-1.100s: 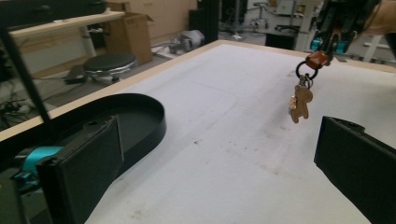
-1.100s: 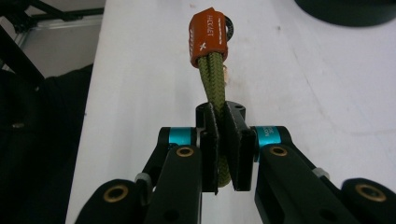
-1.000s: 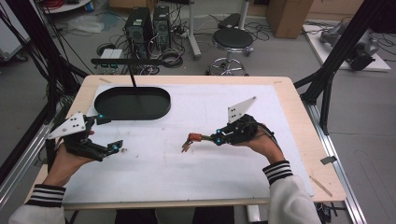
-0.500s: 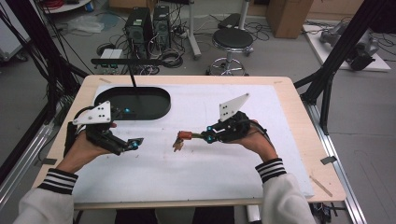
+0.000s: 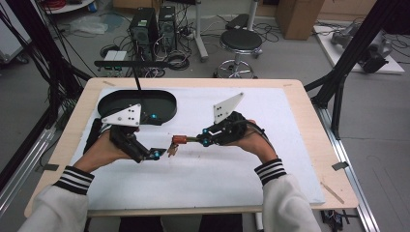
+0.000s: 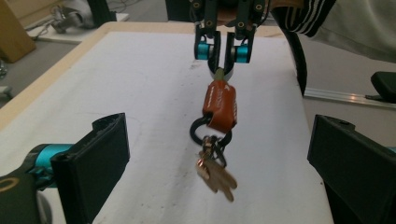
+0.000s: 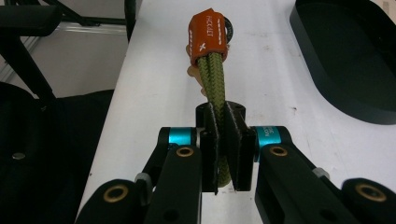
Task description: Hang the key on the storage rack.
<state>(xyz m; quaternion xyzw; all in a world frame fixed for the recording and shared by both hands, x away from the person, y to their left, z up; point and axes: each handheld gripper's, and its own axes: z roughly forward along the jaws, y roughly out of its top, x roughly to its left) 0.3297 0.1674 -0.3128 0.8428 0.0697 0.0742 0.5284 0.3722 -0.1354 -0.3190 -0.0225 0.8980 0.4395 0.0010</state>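
A keychain hangs in the air over the white mat (image 5: 232, 179). It has an olive rope (image 7: 212, 74), an orange leather tab (image 5: 180, 139) (image 6: 219, 105), a black ring (image 6: 205, 135) and brass keys (image 6: 217, 175) dangling below. My right gripper (image 5: 205, 141) (image 7: 223, 140) is shut on the rope, holding the tab end out to the left. My left gripper (image 5: 155, 153) stands open just left of the keys. Its black fingers (image 6: 93, 158) sit wide on either side of the keychain, not touching it.
A black oval tray (image 5: 159, 104) lies at the back left of the mat, close behind the left hand. A thin black stand (image 5: 130, 63) rises behind it. Wooden table edges border the mat. A stool and computers stand on the floor beyond.
The left gripper has moved right, up to the keychain. The right gripper has carried the keychain a little to the left, so the two have closed in on each other.
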